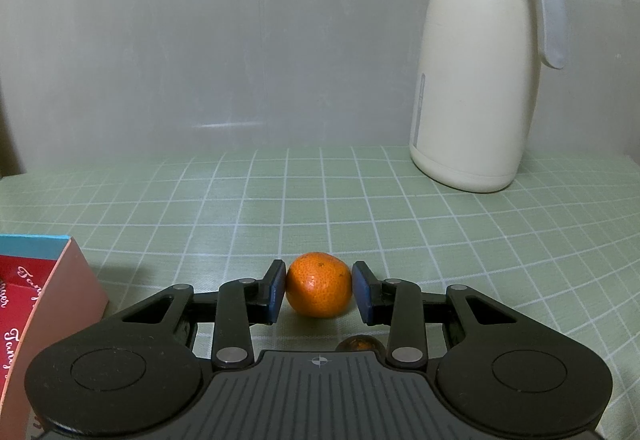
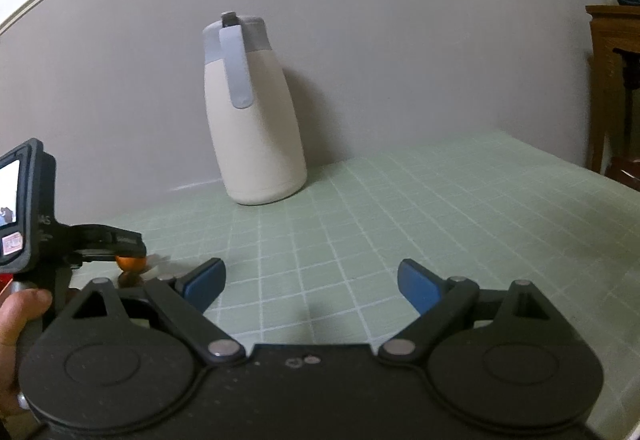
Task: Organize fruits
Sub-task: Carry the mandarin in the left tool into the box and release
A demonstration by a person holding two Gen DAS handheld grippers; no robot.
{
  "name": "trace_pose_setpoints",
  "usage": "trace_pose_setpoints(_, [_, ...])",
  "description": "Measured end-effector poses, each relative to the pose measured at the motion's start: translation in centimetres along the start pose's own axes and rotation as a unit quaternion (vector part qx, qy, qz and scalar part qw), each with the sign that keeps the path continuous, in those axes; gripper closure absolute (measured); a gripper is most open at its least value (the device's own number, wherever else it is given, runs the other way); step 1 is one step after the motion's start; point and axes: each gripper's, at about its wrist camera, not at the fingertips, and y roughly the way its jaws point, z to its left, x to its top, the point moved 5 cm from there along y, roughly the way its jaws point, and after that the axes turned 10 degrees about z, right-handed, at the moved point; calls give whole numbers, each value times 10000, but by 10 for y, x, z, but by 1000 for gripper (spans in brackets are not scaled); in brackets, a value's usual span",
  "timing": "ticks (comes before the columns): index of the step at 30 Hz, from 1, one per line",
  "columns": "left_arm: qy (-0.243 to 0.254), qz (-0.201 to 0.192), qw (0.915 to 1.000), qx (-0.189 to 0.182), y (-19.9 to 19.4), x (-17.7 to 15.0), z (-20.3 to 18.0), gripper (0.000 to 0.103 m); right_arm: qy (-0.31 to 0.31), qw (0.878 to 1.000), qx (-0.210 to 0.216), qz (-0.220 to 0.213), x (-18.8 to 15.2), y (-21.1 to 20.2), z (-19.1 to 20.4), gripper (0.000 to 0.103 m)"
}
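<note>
Tangerine (image 1: 319,285) sits clamped between my left gripper (image 1: 319,290) pads; next I lift toward the box (image 1: 60,280). Right gripper (image 2: 311,286) hangs apart, empty.

Dim, soft light; fisheye-warped edges.
</note>
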Motion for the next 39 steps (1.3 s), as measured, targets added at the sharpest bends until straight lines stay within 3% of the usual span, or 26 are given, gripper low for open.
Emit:
trace_pose_setpoints(11, [42,-17,10000,28,0,-1,0,67,24,9998,-218,-18,0,2,-1,10])
trace_pose_setpoints(29, [-187,-81,9996,171,-4,-6,7,67,-18,9999,-144,15,-1,2,4,10])
trace_pose_setpoints(39, [-223,-475,9981,310,-49,-6,31,68,-105,9999,-91,34,-2,5,14,10])
